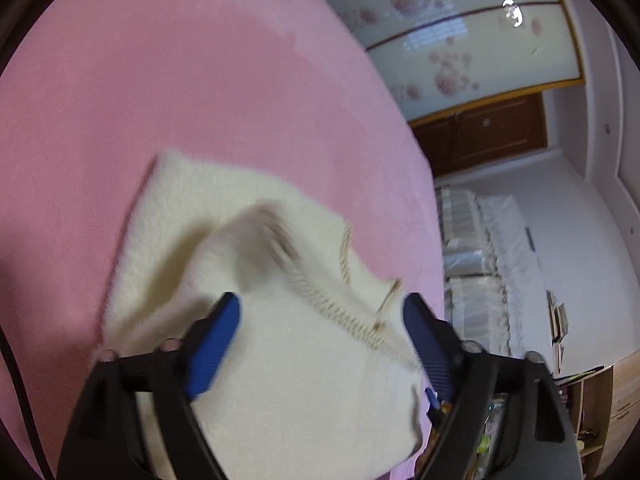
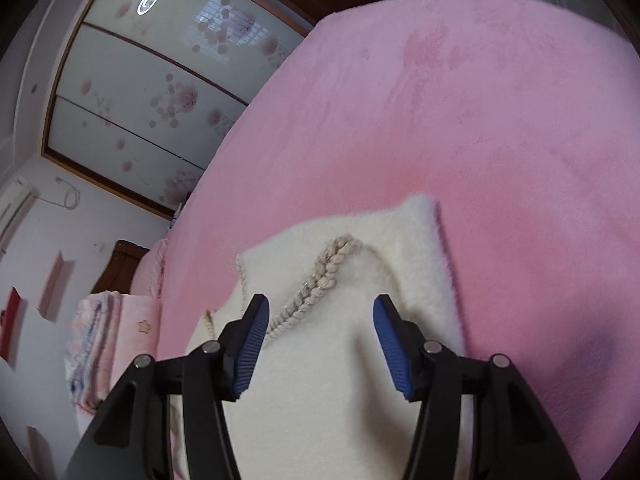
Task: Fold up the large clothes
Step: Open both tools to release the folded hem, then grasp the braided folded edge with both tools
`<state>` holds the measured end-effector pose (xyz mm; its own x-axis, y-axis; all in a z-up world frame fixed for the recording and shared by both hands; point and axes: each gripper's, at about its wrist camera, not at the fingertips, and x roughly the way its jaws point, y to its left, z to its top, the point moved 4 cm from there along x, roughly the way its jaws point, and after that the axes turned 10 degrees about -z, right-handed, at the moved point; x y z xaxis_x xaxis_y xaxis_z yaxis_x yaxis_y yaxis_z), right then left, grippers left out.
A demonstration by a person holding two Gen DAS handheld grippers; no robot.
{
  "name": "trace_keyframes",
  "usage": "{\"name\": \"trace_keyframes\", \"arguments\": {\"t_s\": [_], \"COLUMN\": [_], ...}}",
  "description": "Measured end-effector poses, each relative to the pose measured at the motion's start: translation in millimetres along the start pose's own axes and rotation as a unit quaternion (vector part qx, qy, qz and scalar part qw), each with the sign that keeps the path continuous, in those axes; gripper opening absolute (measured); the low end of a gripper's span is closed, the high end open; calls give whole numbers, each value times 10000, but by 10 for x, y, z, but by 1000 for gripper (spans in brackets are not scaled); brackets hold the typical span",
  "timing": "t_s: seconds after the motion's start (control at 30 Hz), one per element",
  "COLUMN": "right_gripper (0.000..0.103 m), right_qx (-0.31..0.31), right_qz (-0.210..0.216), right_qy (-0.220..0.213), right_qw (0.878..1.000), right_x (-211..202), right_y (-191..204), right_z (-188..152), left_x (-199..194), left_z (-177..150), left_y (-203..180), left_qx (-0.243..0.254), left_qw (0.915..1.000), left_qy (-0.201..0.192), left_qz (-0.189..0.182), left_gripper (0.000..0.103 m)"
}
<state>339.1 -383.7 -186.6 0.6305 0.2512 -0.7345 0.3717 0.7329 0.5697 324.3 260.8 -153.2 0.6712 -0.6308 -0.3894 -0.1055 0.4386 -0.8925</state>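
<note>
A cream fluffy garment with a braided beige trim lies folded on the pink bed cover. My left gripper hangs just above it with its blue pads wide apart and no cloth pinched between them. In the right wrist view the same garment shows its braided trim running up toward a folded corner. My right gripper is open over the cloth, its blue pads clear of the fabric.
The pink cover spreads far around the garment. Sliding wardrobe doors with a flower print stand beyond the bed. Folded bedding lies at the bed's edge, and wooden shelves stand at the lower right.
</note>
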Motion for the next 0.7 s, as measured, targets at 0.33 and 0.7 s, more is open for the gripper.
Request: {"name": "trace_keyframes", "arguments": {"t_s": [0.33,0.7], "right_gripper": [55,55], "right_qx": [-1366,-3060], "right_qz": [-866,-1748], "right_qy": [-354,-309], "right_qw": [9862,9353], "right_x": [74,280], "right_y": [213,435], "right_z": [-110,-203], "left_x": [172,536], "left_z": [218,79], "left_y": [-6,237], "left_qx": [1857,3414], "left_qw": [9662,8906], "left_qy": [428,1284], "left_qz": [1735,2716], "left_gripper": [87,87]}}
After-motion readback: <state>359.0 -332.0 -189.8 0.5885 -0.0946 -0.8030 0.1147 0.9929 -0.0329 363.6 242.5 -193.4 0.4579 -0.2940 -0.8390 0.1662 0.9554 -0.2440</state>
